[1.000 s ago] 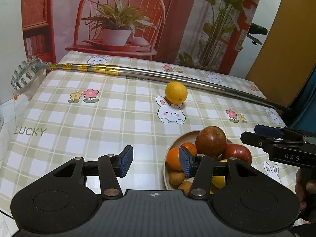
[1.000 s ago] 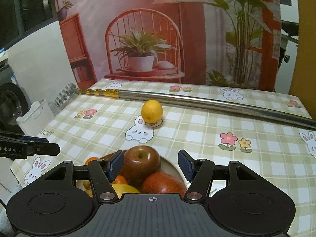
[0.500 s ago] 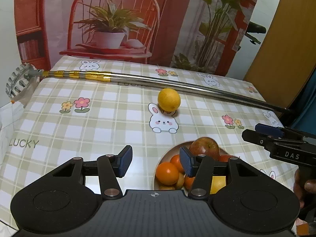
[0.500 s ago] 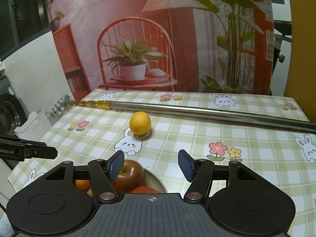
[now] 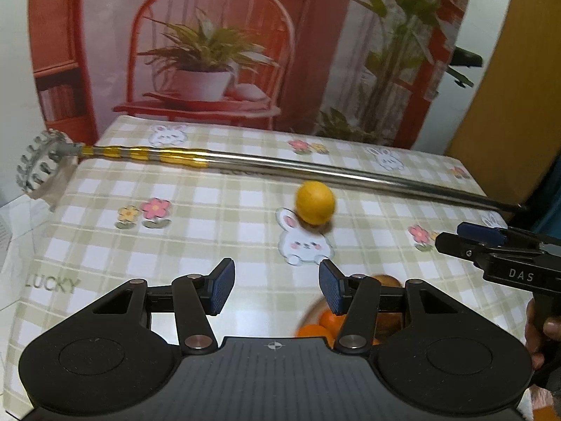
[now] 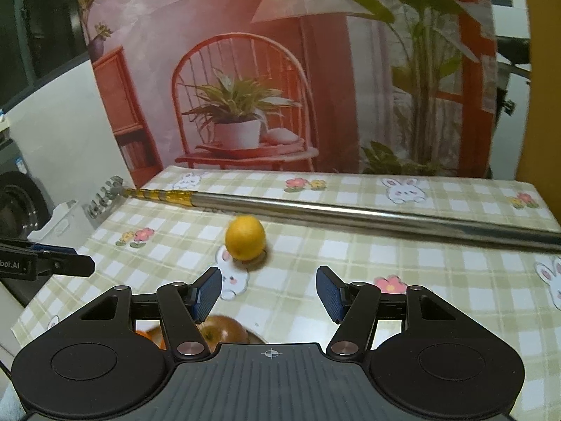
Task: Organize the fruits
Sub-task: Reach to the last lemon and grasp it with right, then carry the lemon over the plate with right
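Observation:
A yellow lemon [image 5: 315, 202] [image 6: 245, 232] lies alone on the checked tablecloth, beside a printed rabbit. Near the front, a bowl holds several fruits: oranges [image 5: 324, 322] and a red apple [image 6: 224, 329], mostly hidden behind the gripper bodies. My left gripper [image 5: 277, 290] is open and empty, hovering left of the bowl. My right gripper [image 6: 268, 293] is open and empty too, above the bowl, with the lemon ahead and slightly left. The right gripper's tip [image 5: 491, 245] shows at the right edge of the left wrist view.
A long metal pole [image 5: 280, 166] [image 6: 350, 214] with a yellow-banded end and a round toothed head [image 5: 38, 165] lies across the table behind the lemon. A printed backdrop stands at the table's far edge. A white container [image 6: 63, 221] sits off the left side.
Both grippers have drawn back and risen from the bowl, so the fruit has slipped down behind their bodies. The lemon has stayed in place. Both stay open.

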